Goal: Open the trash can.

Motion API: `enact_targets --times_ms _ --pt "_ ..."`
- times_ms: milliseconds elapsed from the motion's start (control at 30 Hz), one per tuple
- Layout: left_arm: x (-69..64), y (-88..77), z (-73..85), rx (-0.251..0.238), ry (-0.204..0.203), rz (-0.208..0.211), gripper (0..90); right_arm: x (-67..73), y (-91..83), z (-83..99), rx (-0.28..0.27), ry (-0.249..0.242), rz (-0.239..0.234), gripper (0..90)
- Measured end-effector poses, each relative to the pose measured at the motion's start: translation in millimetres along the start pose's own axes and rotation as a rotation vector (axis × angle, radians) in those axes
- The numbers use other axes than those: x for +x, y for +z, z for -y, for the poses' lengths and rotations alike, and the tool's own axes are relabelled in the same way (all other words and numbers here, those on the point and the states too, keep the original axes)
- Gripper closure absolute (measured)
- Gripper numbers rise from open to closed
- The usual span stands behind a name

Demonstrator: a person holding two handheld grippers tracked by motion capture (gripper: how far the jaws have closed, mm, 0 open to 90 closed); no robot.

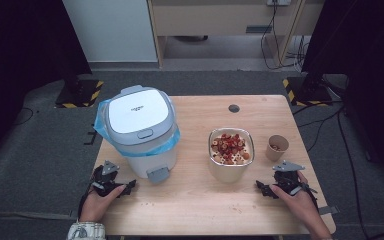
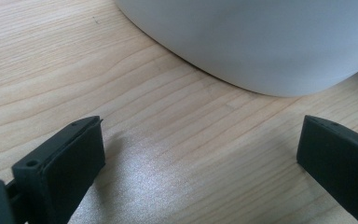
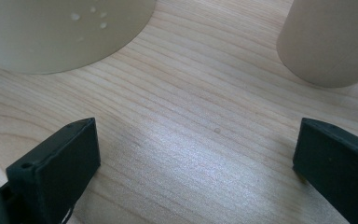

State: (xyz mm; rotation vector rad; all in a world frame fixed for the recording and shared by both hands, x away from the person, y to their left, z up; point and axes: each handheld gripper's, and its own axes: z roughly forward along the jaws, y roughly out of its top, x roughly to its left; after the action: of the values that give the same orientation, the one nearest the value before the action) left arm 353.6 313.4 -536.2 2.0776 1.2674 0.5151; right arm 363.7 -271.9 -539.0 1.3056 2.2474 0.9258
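Wooden table (image 1: 195, 210): white pedal bin (image 1: 139, 131) left, food container (image 1: 231, 154) centre, paper cup (image 1: 277, 147) right, scattered crumbs.

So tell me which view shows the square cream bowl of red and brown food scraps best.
The high view: the square cream bowl shows whole from above, its contents visible, standing on the wooden table between the lidded white bin and the small paper cup. The right gripper view catches just its lower wall. The left gripper view faces the bin.

Black tongs (image 1: 111, 182) with grey three-cornered plates; patterned sleeve (image 1: 86, 231).
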Motion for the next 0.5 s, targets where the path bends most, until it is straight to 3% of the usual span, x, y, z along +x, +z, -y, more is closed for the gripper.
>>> enact_targets --times_ms 167,300,400,500 --pt "-1.3 -1.3 -0.2 -0.006 0.000 0.004 2.5 -0.1 0.0 0.2 -0.001 -0.002 0.000 0.8" --pt "-1.2 -4.8 -1.3 -0.009 0.010 0.007 16.3 -0.3 -0.2 0.4 -0.001 -0.004 0.000 0.8" --pt "-1.1 -9.0 -2.2 -0.020 0.006 0.009 20.4 -0.3 -0.2 0.4 -0.001 -0.004 0.000 0.8" --pt "-3.3 -16.9 -4.8 -0.041 0.000 0.025 32.8 -0.3 -0.2 0.4 -0.001 -0.004 -0.001 0.8"
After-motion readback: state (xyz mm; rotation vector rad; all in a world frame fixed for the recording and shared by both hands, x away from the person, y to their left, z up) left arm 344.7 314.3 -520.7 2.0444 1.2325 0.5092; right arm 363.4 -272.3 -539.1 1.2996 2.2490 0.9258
